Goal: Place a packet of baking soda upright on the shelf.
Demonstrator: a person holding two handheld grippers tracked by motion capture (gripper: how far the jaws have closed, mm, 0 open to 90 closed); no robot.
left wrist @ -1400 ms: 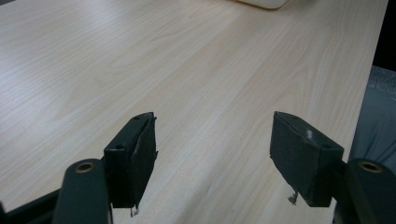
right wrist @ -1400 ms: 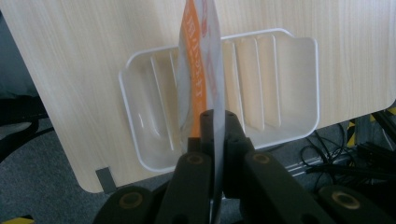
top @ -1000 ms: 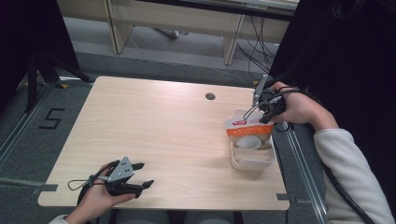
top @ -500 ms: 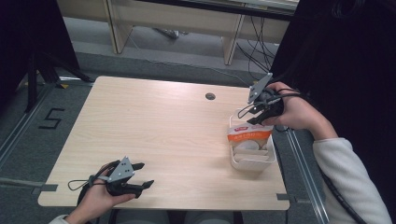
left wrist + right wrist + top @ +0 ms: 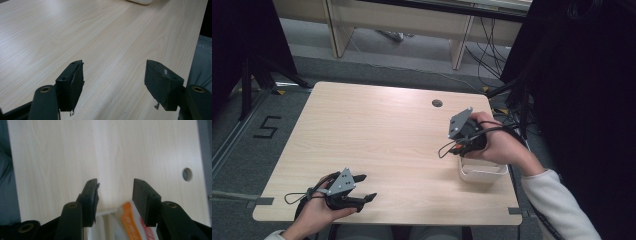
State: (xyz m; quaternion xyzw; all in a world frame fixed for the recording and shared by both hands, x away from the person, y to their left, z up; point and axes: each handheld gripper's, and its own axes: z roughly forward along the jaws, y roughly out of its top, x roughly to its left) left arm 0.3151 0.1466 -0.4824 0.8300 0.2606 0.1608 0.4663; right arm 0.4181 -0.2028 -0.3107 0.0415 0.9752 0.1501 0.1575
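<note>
The white tub sits near the counter's edge at about four o'clock, an orange-and-white packet inside it. Your right gripper hovers just above the tub, jaws released around nothing. At seven o'clock your left gripper rests, jaws released and empty.

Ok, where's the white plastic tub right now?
In the high view, the white plastic tub sits near the wooden table's front right corner, directly under the right hand-held gripper.
</note>
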